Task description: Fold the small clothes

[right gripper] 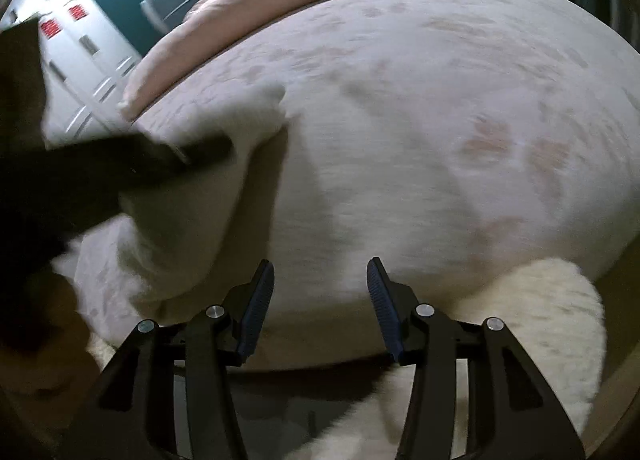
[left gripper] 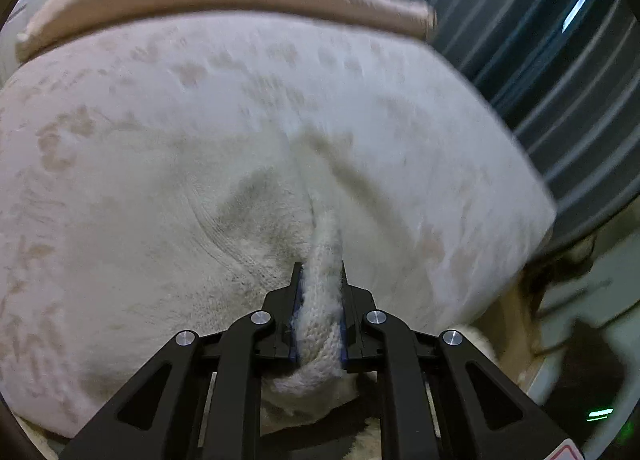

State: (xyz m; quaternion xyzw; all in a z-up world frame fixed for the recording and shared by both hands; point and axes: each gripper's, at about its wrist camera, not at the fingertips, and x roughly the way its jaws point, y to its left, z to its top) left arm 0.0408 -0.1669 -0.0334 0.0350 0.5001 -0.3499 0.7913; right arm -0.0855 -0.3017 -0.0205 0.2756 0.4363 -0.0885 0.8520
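The bed [left gripper: 168,148] with its pale patterned cover filled both views. On it lay the cream knitted garment [left gripper: 256,196], one edge bunched and pinched in the left gripper [left gripper: 320,312]. The right gripper [right gripper: 320,300] hung spread and empty above the cover. To fold cleanly, that pinched edge probably needed carrying over taut while the right gripper took a matching edge

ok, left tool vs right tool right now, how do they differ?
Grip: the left tool is shut on a bunched fold of white knit garment; the right tool holds nothing.
Jaws: the left tool's are nearly together, the right tool's stand apart, blue pads bare.
Shared: both are black and point down at the patterned bedspread.
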